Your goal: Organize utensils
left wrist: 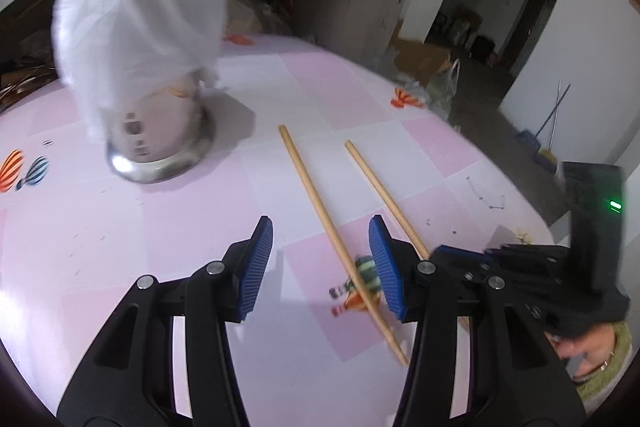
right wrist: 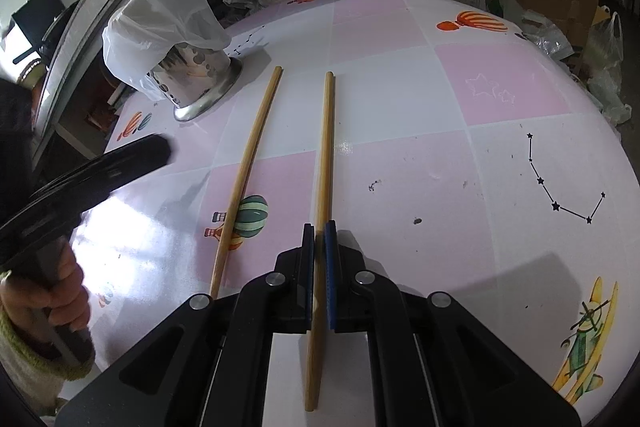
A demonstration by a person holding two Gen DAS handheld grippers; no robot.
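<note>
At the upper left of my right wrist view stands the steel utensil holder [right wrist: 200, 83] under its plastic bag [right wrist: 160, 23]; right of it one chopstick [right wrist: 244, 179] lies loose on the checked tablecloth [right wrist: 420, 167]. My left gripper [left wrist: 322, 267] hangs released over that stick, while my right gripper [right wrist: 319, 275] is clenched on the second chopstick [right wrist: 324, 155] near its lower end. Both look light, stiff and slick (prone to swivel), so I'd grip nearer mid-length.

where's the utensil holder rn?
The utensil holder stands upright at the table's far left in the right wrist view, beyond the two loose chopsticks.
</note>
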